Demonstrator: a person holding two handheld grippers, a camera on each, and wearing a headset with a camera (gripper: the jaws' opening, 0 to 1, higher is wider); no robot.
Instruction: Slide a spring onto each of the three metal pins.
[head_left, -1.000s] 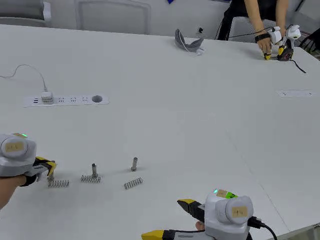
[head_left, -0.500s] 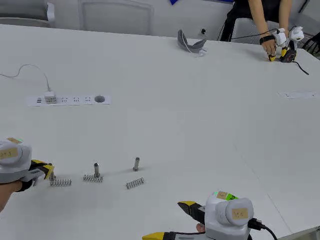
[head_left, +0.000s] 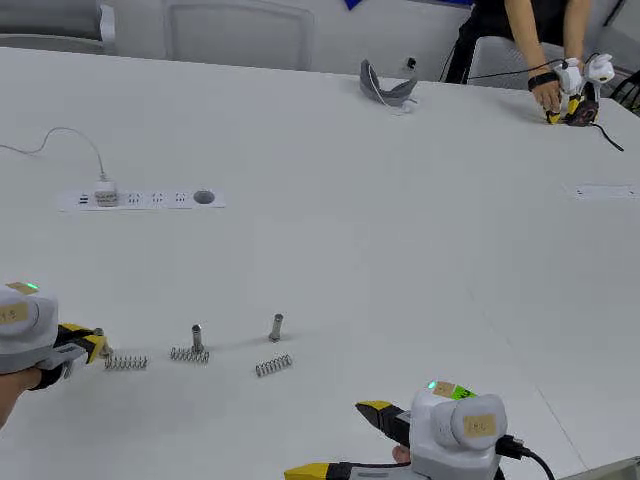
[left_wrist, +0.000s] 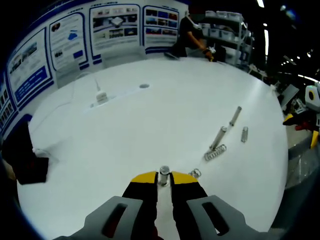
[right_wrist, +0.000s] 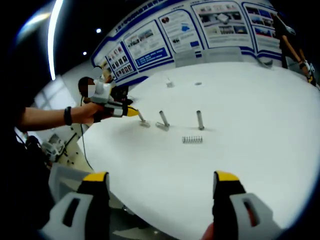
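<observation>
My left gripper (left_wrist: 163, 179) is shut on a short metal pin (left_wrist: 163, 175), its base on the table at the head view's lower left (head_left: 97, 343). A spring (head_left: 126, 362) lies just right of it. A second pin (head_left: 197, 337) stands upright with a spring (head_left: 188, 355) lying at its base. The third pin (head_left: 276, 326) stands further right, and the third spring (head_left: 272, 366) lies loose in front of it. My right gripper (head_left: 338, 438) hovers open and holds nothing near the table's front edge, well right of the pins; its own view (right_wrist: 160, 182) looks toward them.
A white power strip (head_left: 150, 199) with a plugged-in cable lies at the back left. A grey object (head_left: 385, 90) sits far across the table. Another person's hands (head_left: 560, 90) work with grippers at the far right corner. A table edge runs close below the right gripper.
The left gripper, still holding its pin, has drawn slightly left, away from the nearest spring. The head camera has shifted a little. The right gripper has stayed put.
</observation>
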